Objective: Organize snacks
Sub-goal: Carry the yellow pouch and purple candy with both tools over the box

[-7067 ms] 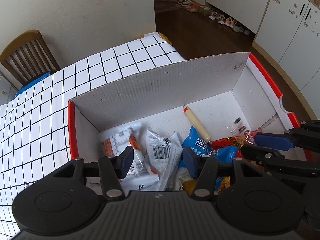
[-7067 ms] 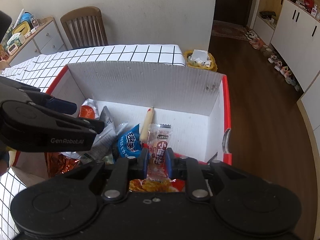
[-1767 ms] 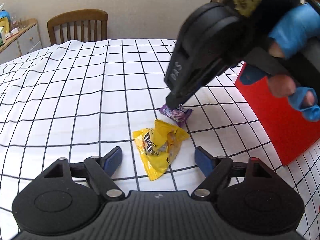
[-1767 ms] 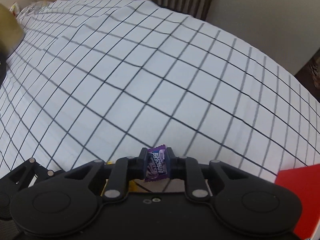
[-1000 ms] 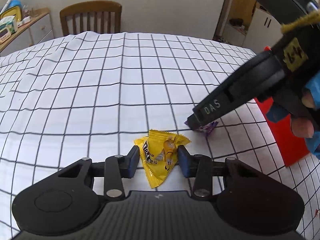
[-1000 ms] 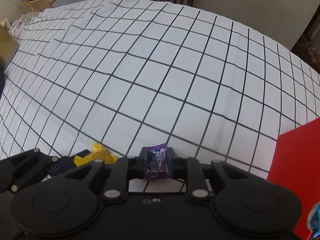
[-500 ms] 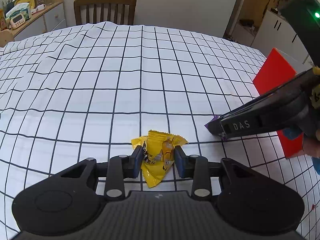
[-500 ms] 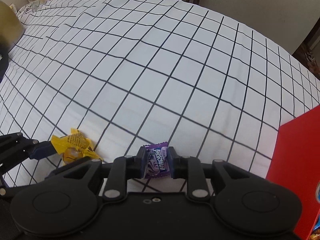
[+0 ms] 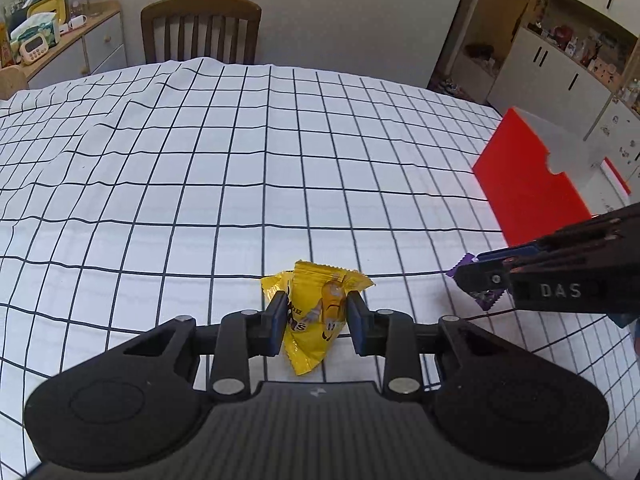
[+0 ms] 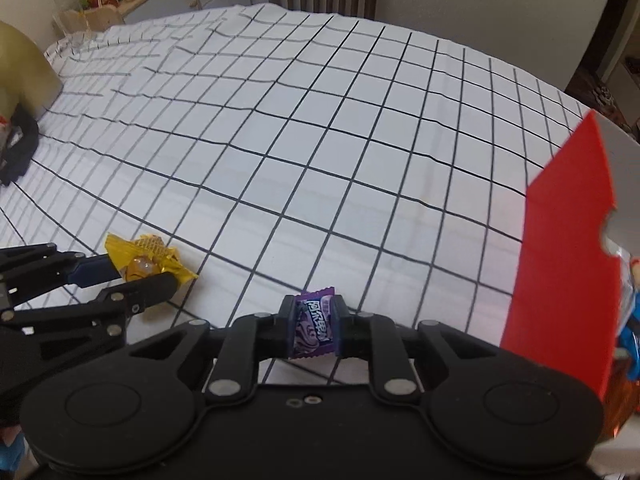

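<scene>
A yellow candy packet (image 9: 310, 344) hangs a little above the checked tablecloth (image 9: 240, 184), with my left gripper (image 9: 316, 316) shut on it. My right gripper (image 10: 314, 332) holds a small purple candy (image 10: 316, 316), its jaws closing tighter on the wrapper. In the right wrist view the left gripper (image 10: 144, 276) and the yellow packet (image 10: 148, 258) sit at the lower left. In the left wrist view the right gripper (image 9: 476, 276) reaches in from the right with the purple candy (image 9: 486, 300) at its tip. The red box (image 10: 560, 280) stands at the right table edge.
Snack packets (image 10: 628, 300) show inside the red box (image 9: 528, 184). A wooden chair (image 9: 200, 28) stands behind the table, a cluttered sideboard (image 9: 60, 40) at the far left, white cabinets (image 9: 560, 76) at the far right. A dark object (image 10: 16, 148) lies at the table's left.
The left jaws closed onto the yellow packet and raised it off the cloth. The right gripper carried the purple candy up and rightward; the red box now shows larger.
</scene>
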A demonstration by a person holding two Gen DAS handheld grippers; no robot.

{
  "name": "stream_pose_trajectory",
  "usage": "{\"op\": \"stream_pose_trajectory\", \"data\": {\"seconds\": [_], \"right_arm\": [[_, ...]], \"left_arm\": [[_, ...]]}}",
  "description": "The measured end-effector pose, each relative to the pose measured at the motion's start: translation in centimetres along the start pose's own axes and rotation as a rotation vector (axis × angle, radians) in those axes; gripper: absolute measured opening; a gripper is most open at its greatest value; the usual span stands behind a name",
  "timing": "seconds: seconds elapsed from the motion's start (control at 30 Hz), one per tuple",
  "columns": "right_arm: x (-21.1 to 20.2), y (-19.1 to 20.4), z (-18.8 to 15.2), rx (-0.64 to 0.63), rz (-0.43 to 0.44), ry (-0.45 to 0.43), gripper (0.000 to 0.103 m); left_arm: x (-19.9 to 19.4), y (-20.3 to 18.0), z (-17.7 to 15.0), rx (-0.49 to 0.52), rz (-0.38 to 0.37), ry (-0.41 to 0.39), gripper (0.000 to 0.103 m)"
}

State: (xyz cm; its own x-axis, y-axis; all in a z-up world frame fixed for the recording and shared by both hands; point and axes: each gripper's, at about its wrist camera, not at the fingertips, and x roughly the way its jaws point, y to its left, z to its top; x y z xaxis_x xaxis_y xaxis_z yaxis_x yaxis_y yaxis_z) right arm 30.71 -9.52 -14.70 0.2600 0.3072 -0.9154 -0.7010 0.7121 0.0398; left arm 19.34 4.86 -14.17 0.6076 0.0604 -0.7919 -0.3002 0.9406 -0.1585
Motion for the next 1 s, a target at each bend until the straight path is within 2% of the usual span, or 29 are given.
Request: {"op": "stream_pose_trajectory", "data": {"seconds": [0.23,0.6,1.0], "right_arm": [[-5.2,-1.3,-1.8,0.051,0.012,-0.09,0.016],[-12.6,-4.2,-4.2,0.109,0.005,-0.233,0.016],[-18.3,-9.2,-6.5,0.13,-0.03,-0.318,0.016]], "left_arm": [[-2.6,-2.2,0.9,0.011,-0.041,-0.019,0.031],[-6.5,-8.0,2.2,0.075,-0.108,-0.047,0.031],[-8.3,-15.5,4.9,0.148,-0.158,-0.1,0.031]]}}
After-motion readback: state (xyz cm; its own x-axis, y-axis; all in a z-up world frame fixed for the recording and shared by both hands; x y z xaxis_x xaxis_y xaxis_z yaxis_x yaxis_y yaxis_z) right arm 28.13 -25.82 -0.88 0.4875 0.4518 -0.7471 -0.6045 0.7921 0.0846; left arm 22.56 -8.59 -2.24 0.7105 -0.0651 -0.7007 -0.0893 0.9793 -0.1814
